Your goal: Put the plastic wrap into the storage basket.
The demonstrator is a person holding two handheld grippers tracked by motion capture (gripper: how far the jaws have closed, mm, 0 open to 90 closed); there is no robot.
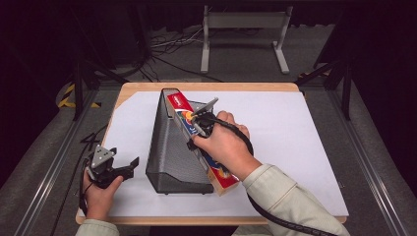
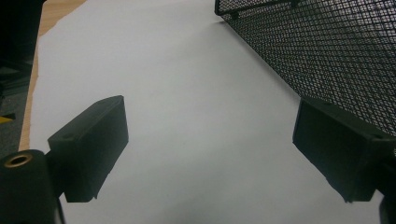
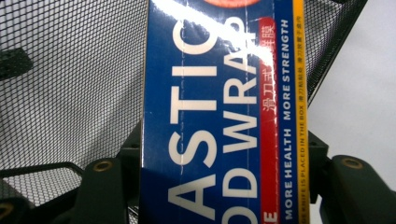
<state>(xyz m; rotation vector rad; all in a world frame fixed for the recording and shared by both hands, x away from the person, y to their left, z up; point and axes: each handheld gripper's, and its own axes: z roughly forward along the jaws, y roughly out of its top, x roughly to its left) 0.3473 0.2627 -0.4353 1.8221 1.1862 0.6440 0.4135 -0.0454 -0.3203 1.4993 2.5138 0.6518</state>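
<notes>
From the high view, the right gripper (image 1: 196,129) is clamped on a long wrap box (image 1: 183,109), which lies slanted with its far end inside the mesh rack (image 1: 169,152) and its near end sticking out toward the person. The left gripper (image 1: 125,166) rests on the table (image 1: 305,147) just beside the rack.

In the left gripper view, its jaws stand wide apart over bare paper, holding nothing, with the rack's (image 2: 327,56) wall close by.

In the right gripper view, the box (image 3: 210,116) sits squeezed between the jaws, mesh behind it. To seat it well, I'd keep the box parallel to the rack's walls and slide it in slowly, bracing the rack with the left gripper if it shifts.
</notes>
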